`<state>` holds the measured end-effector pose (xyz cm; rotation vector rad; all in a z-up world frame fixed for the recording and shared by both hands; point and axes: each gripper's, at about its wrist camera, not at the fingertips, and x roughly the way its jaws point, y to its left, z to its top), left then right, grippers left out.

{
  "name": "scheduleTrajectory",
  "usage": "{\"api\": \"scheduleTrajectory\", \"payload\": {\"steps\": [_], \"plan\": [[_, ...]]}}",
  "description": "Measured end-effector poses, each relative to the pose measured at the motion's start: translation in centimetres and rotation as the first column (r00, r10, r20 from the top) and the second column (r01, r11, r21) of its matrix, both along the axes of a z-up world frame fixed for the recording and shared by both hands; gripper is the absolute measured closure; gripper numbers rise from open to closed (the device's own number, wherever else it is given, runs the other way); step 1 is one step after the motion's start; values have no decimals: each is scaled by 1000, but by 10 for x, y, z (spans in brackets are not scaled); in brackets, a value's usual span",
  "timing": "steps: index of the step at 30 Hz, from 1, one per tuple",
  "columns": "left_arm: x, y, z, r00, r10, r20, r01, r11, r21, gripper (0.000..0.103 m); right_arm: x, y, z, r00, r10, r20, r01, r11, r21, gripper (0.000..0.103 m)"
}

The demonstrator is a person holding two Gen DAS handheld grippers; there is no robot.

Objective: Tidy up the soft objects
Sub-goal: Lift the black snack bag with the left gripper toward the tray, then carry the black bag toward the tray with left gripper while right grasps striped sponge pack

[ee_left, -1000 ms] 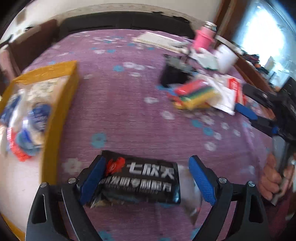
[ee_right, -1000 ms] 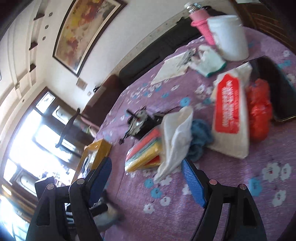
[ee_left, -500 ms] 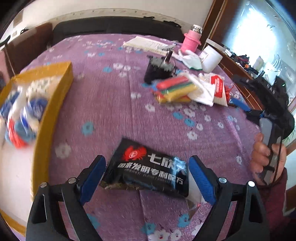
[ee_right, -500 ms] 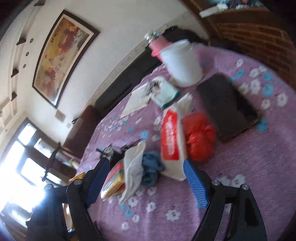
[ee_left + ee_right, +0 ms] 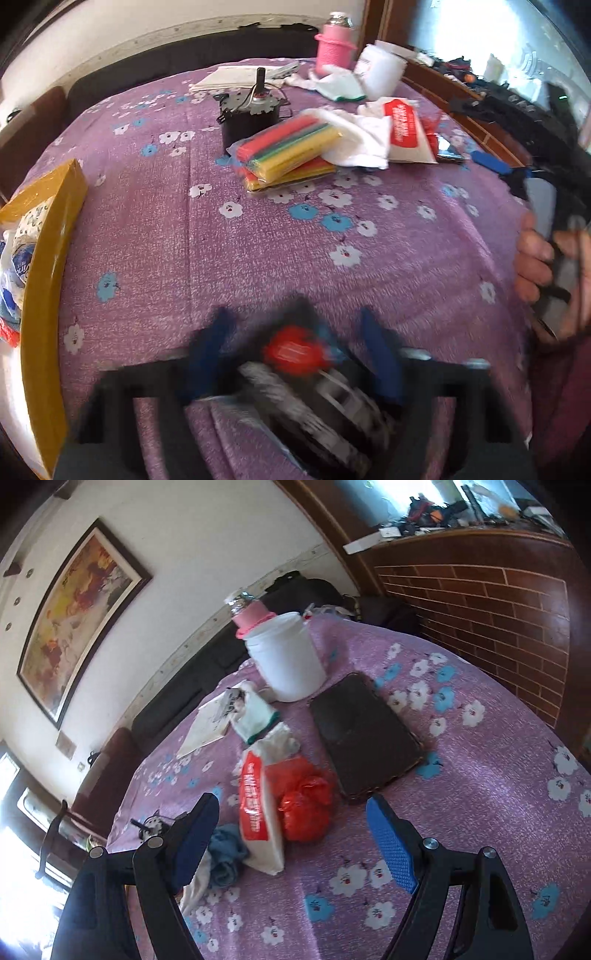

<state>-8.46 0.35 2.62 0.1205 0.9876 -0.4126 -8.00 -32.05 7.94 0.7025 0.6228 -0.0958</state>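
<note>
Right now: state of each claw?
Left claw: just been closing around the black packet; blur hides whether it grips.
Right claw: open, empty.

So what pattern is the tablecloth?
Purple tablecloth with white and blue flowers, clearest in the left wrist view.

Purple flowered tablecloth (image 5: 498, 801), white plastic jar (image 5: 286, 657), pink-sleeved bottle (image 5: 334, 46), dark tablet (image 5: 364, 734), framed painting (image 5: 74, 616), brick wall (image 5: 498, 602)

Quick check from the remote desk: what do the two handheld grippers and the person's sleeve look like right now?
Both grippers have black frames with angular cut-out arms and silver bolts at the joints. The right gripper carries blue fingers with a dotted, textured face. The left gripper is motion-blurred, but the same blue fingers show. A dark maroon sleeve covers the arm at the right of the left wrist view. No cables visible.
</note>
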Motion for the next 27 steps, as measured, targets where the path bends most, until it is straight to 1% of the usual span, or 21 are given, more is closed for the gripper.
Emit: {"api": "scheduleTrajectory", "payload": {"steps": [3,5,7,8,11,14,16,17,18,21,22,23,24,27], "plan": [[-3,21,9,1000,21,8,-21,1000,-20,62,2,-1,-4,1000,4,-20,-4,1000,14,18],[-4,35,14,999,47,14,-46,997,-60,62,4,3,-3,1000,14,-24,-15,1000,-1,18],[-5,52,21,997,72,19,-70,991,-116,62,5,10,-3,999,30,-30,-31,999,-28,18],[-6,57,24,996,82,28,-78,989,-129,62,7,14,-3,999,38,-35,-40,998,-41,18],[-7,67,30,993,102,58,-93,984,-149,71,11,26,-3,996,81,-40,-84,994,-69,18],[-5,73,29,990,136,43,-128,980,-155,70,12,39,2,994,107,-35,-111,986,-121,18],[-4,79,26,987,159,2,-156,970,-188,56,11,50,5,990,135,-28,-138,977,-161,18],[-5,82,25,985,168,-25,-170,965,-202,39,11,55,6,989,145,-26,-147,972,-182,18],[-6,85,24,983,177,-44,-182,960,-211,34,11,60,7,988,154,-26,-156,967,-204,18],[-23,87,23,972,217,-85,-230,955,-185,30,11,71,8,985,166,-36,-170,950,-261,18],[-29,87,22,970,224,-94,-237,955,-177,27,12,73,8,985,168,-38,-172,948,-267,18],[-34,86,21,968,232,-99,-246,955,-164,21,12,74,7,985,169,-39,-173,948,-267,18],[-39,83,18,964,240,-114,-255,955,-148,19,13,73,7,985,168,-40,-173,949,-264,18],[-41,67,5,965,200,-171,-226,962,-150,17,13,71,6,986,163,-42,-168,953,-252,18]]}}
